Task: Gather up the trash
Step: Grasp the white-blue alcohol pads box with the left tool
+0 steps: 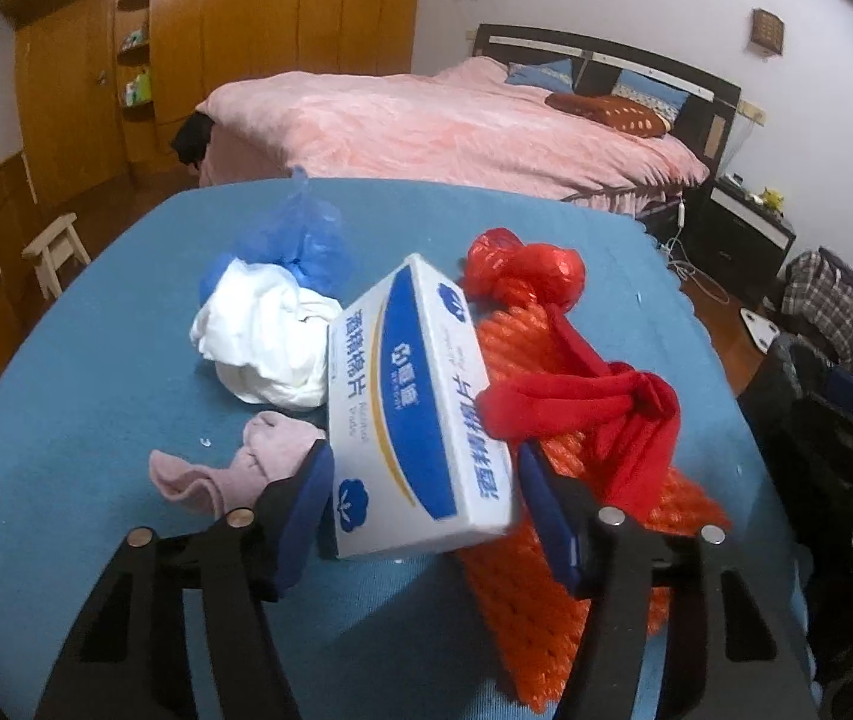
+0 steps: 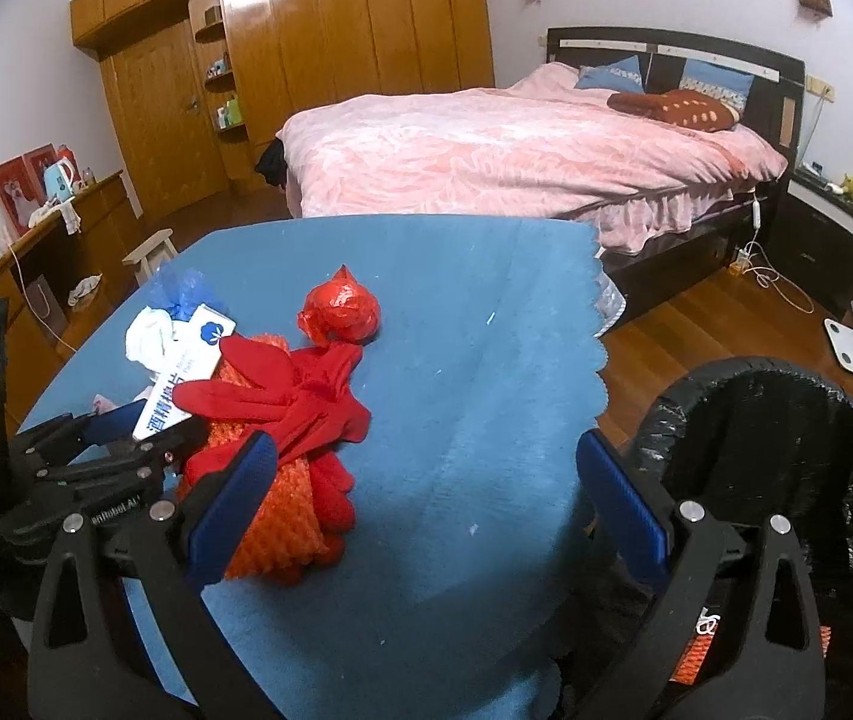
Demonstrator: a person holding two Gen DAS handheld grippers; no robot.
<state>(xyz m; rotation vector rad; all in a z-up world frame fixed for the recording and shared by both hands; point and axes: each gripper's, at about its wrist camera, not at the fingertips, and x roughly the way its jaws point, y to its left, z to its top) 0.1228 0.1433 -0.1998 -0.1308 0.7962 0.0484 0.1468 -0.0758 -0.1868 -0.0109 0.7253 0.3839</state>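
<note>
A white and blue cardboard box lies tilted on the blue table cloth, leaning on an orange foam net. My left gripper is shut on the box, one blue pad on each side of it; the right wrist view shows the same grip on the box. Around it lie a knotted red cloth, a red bag ball, a white crumpled wad, a blue plastic bag and a pink sock. My right gripper hangs open over bare cloth.
A bin lined with a black bag stands at the table's right edge, near my right gripper. Behind the table is a bed with a pink cover. A small wooden stool and a white scale are on the floor.
</note>
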